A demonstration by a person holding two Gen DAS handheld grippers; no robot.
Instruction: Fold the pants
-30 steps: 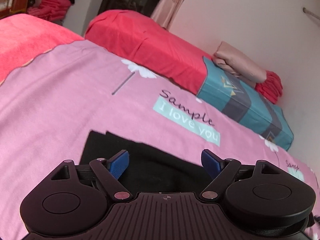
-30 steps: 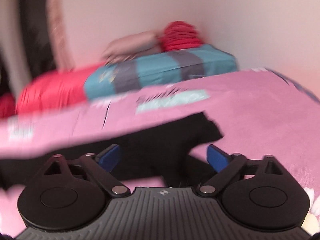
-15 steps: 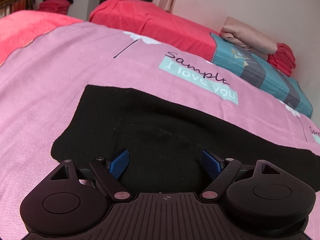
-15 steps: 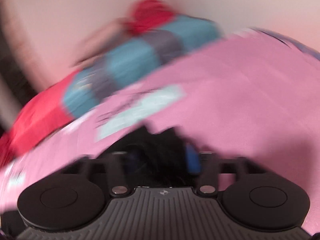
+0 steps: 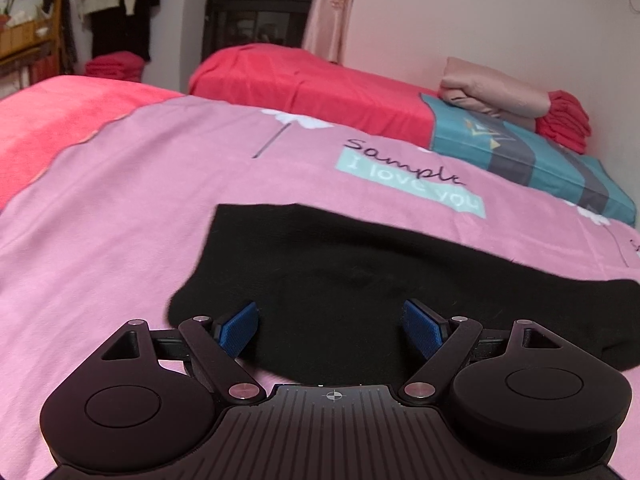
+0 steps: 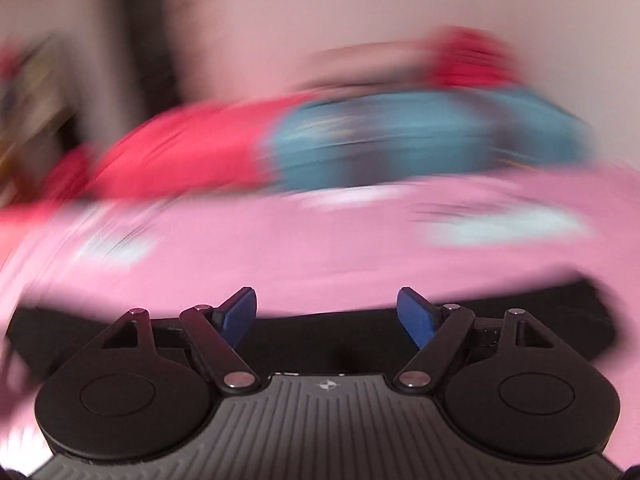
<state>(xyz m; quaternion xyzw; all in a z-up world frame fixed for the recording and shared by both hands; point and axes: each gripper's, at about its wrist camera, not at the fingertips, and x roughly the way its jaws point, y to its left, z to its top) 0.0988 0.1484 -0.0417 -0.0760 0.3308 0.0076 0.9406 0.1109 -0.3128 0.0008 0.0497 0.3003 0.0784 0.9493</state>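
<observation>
- We hold the left gripper [image 5: 331, 326] spread over the near edge of the black pants [image 5: 360, 280], ready to pinch.
- Our right gripper [image 6: 326, 312], jaws just reopened and holding nothing, is placed low over the pants for another grab.

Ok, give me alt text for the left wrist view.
Open left gripper with blue pads hovers over flat black pants on a pink printed bedsheet. Behind lie a red blanket and a teal striped pillow.
</observation>
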